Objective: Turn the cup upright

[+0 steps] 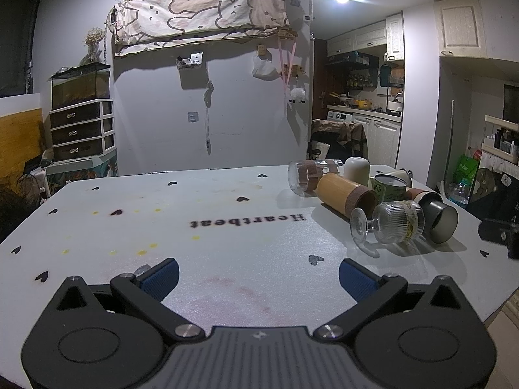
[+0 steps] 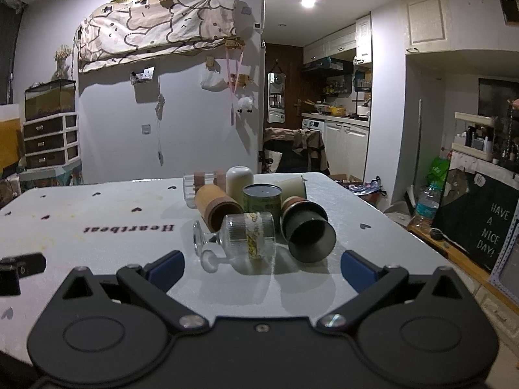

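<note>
Grippers first: the right gripper [image 2: 262,267] hovers low over the surface [image 2: 97,253] with jaws spread wide and empty; the left gripper [image 1: 259,274] is likewise released, off to the side. Just ahead of the right one lies the ribbed glass cup [image 2: 248,238] on its side, stem and foot pointing left, mouth toward the dark tumbler [image 2: 308,231] touching it. A good approach, I judge, closes across the ribbed bowl, then rotates foot-down. Behind crowd a bamboo cylinder [image 2: 217,210], a green can [image 2: 262,199] and a white cup [image 2: 239,180].
</note>
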